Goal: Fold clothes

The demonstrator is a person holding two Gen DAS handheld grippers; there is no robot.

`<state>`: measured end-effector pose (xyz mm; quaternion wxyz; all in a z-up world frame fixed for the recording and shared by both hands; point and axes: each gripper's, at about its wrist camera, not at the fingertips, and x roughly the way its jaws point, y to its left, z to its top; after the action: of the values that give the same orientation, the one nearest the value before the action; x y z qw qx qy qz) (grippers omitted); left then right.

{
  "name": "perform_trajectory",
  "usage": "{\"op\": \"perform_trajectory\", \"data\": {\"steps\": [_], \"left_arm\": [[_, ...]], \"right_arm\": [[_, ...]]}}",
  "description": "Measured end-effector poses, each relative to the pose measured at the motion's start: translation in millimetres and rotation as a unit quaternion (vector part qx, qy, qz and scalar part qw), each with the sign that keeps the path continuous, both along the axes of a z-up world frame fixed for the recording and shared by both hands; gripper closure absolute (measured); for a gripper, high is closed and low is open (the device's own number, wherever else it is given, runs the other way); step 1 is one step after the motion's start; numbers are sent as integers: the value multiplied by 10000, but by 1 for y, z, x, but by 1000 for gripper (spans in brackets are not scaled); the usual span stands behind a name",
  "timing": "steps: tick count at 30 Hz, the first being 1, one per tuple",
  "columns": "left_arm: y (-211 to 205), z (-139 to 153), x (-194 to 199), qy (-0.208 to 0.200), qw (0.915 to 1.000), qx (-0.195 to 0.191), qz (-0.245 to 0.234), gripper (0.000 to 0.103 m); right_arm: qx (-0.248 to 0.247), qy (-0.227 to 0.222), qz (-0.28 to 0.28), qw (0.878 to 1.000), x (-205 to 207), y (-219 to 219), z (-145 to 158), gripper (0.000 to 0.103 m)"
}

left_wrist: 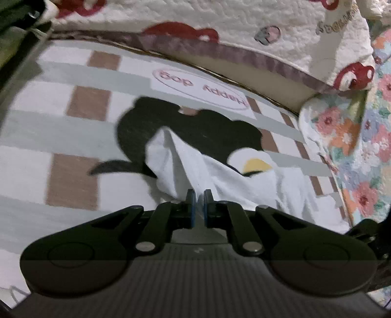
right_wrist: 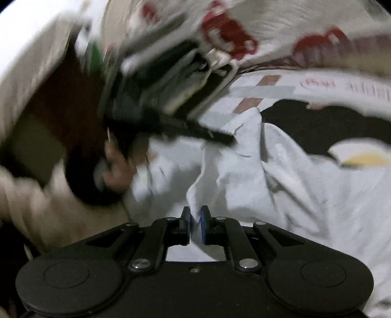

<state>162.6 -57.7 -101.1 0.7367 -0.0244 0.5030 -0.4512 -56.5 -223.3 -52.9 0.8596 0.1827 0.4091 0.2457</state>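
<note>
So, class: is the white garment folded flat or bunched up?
Bunched: white garment lies rumpled, ridges rising into both shut grippers.

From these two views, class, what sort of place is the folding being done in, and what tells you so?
Most likely a bedroom, with the work done on a bed. A checked blanket covers the surface, a quilt with red prints lies behind it, and a floral cover sits to one side.

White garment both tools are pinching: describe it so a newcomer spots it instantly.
Start at the checked bedsheet with the pink "Happy dog" oval. On it lies a black dog print, partly covered by the white garment, pinched by the left tool and right tool. Unlike nearby floral and red-patterned quilts, it is plain white.
</note>
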Motion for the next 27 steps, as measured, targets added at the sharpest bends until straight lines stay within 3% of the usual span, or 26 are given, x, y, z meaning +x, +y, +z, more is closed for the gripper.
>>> {"op": "perform_trajectory", "data": {"steps": [6, 8, 12, 13, 14, 15, 17, 20, 22, 27], "left_arm": [[0, -12, 13, 151, 9994, 295, 56, 97], [-2, -24, 16, 773, 9969, 112, -52, 97], [-6, -29, 18, 975, 9952, -105, -16, 92], [-8, -31, 19, 1022, 9946, -159, -6, 90], [-9, -32, 19, 1069, 9940, -213, 5, 79], [-10, -33, 20, 1116, 9934, -267, 15, 59], [-12, -36, 21, 1209, 9920, -375, 35, 45], [-16, -40, 22, 1348, 9894, -536, 65, 45], [-18, -42, 23, 1441, 9874, -643, 86, 43], [-25, -45, 24, 1580, 9834, -889, 81, 41]], "right_arm": [[-634, 45, -1096, 9919, -7, -59, 13, 84], [-652, 208, -1573, 9852, -10, -85, 6, 83], [-897, 534, -2242, 9689, -12, -112, -13, 80], [-979, 589, -2280, 9669, -11, -113, -17, 78], [-1061, 643, -2317, 9648, -11, -115, -21, 76], [-1236, 704, -2276, 9633, -10, -112, -24, 73], [-1726, 844, -2071, 9593, -6, -102, -31, 68], [-1966, 926, -1832, 9588, 0, -90, -38, 64], [-1854, 911, -1825, 9613, 1, -89, -40, 58], [-1526, 851, -1704, 9698, 3, -85, -43, 58]]}}
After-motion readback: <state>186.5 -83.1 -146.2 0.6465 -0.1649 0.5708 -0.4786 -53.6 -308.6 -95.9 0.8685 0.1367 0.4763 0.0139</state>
